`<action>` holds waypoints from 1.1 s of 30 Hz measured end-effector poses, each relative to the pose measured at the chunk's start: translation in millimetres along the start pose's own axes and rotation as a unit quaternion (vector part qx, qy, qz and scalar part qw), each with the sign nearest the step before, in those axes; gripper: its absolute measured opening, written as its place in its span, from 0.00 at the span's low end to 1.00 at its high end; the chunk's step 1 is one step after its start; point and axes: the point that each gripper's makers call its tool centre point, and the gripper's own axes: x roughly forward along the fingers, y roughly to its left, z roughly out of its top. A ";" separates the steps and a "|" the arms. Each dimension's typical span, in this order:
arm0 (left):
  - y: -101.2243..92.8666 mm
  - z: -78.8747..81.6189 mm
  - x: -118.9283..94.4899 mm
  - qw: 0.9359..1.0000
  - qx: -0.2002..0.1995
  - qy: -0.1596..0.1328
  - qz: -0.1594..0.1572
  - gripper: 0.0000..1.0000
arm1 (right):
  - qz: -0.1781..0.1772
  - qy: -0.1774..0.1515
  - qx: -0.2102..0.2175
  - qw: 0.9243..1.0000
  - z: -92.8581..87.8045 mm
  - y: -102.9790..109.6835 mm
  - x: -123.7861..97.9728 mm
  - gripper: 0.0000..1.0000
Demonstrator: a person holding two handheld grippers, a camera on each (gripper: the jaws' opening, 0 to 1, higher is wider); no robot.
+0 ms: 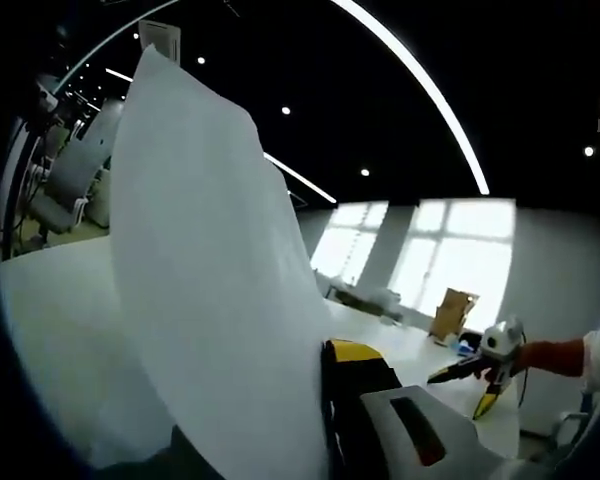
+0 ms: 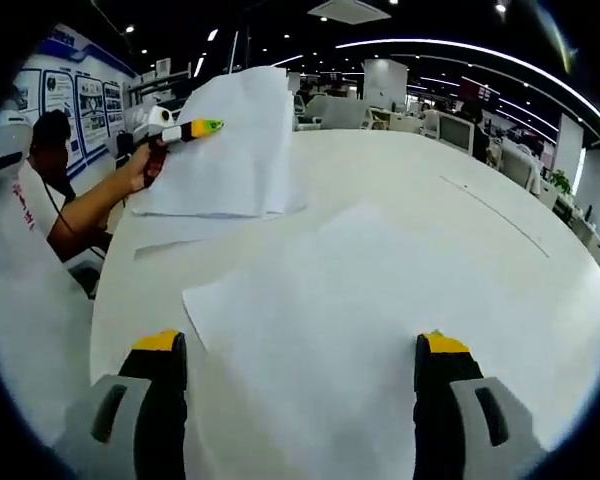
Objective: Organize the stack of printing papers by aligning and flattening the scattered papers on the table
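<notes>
Papers [image 2: 230, 150] hang lifted off the white table [image 2: 460, 200] at the far left of the right gripper view, pinched in the left gripper [image 2: 202, 129]; another sheet [image 2: 330, 330] lies flat ahead of the right gripper [image 2: 300, 370], whose yellow-tipped jaws stand spread wide. Wall posters [image 2: 75, 100] behind the person [image 2: 40, 170] carry writing too small to read. In the left gripper view, the lifted sheet [image 1: 210, 290] hides one jaw, seemingly clamped, beneath a dark ceiling with strip lights [image 1: 420, 90] and bright windows [image 1: 450, 260].

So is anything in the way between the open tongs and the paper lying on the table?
No, nothing visible. The right tongs hang open over the loose white paper sheet lying flat on the white table. The left tongs hold other white sheets up, off to the side.
</notes>
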 end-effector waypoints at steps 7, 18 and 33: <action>1.1 0.6 -0.3 1.000 0.001 0.000 0.000 0.07 | 0.002 0.001 -0.002 1.000 0.0 4.8 -2.4 0.79; 0.6 0.6 -0.6 1.000 0.002 0.000 0.001 0.07 | -0.004 0.000 0.005 1.000 -1.2 2.5 -3.4 0.66; -0.4 0.2 -0.4 1.000 0.002 0.000 0.001 0.07 | 0.002 0.005 0.001 1.000 -3.2 -2.9 -7.2 0.55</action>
